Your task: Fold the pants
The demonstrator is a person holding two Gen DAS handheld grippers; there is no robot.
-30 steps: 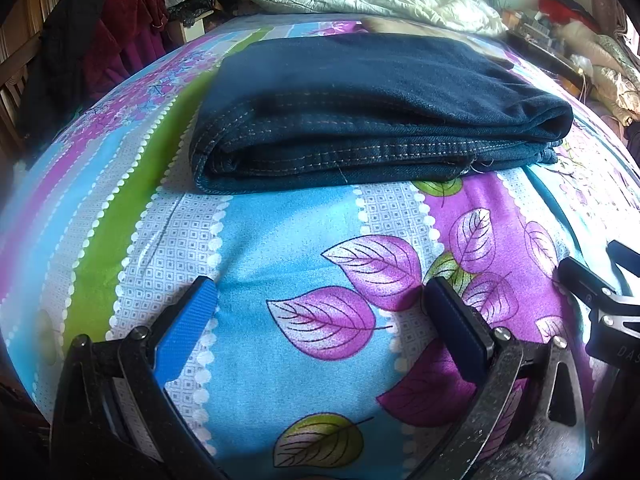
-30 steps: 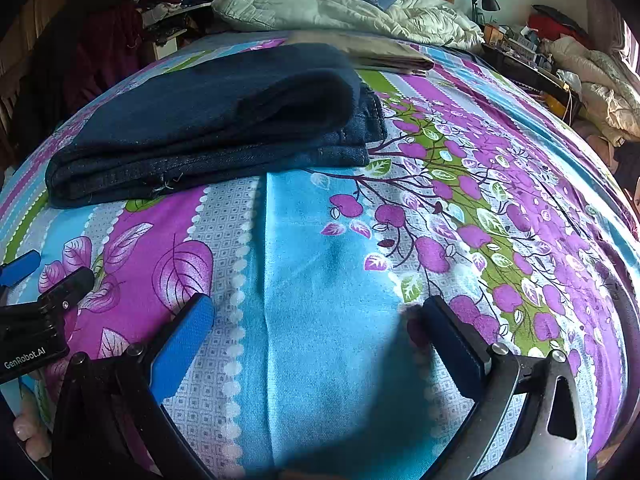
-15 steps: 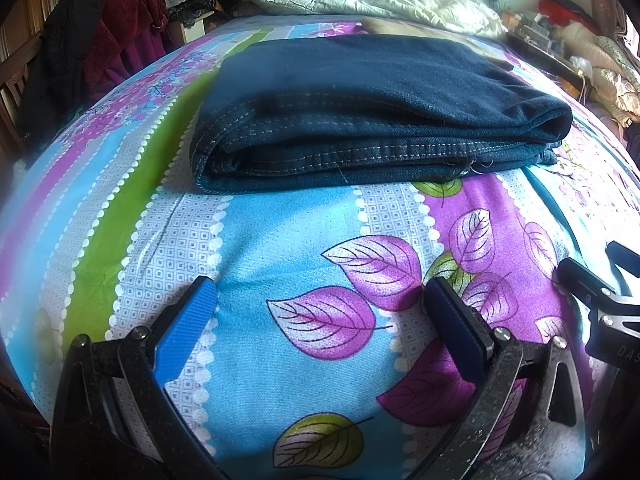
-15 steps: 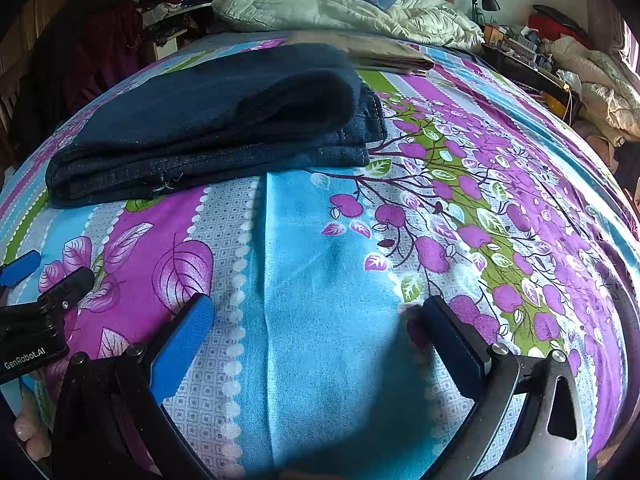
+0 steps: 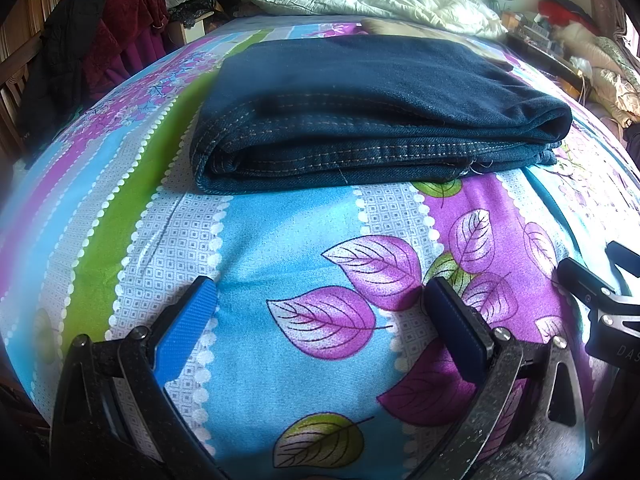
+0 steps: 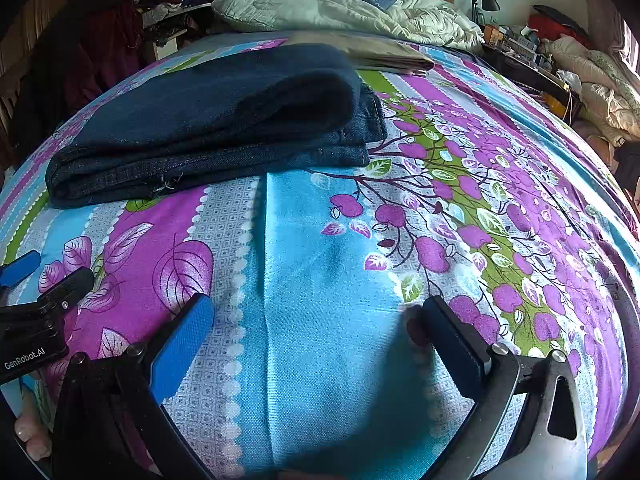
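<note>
The dark denim pants (image 5: 372, 112) lie folded into a thick rectangular stack with orange stitched seams, well ahead of both sets of jaws on the woven leaf-print bedsheet (image 5: 280, 248). The left gripper (image 5: 320, 316) and right gripper (image 6: 316, 320) both gape wide, holding nothing, ribbed blue pads (image 6: 182, 340) over bare sheet.

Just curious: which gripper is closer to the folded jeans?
Roughly equal, perhaps the left. The left gripper faces the jeans squarely; the right gripper sits off their right end. Both are open, apart from them.
</note>
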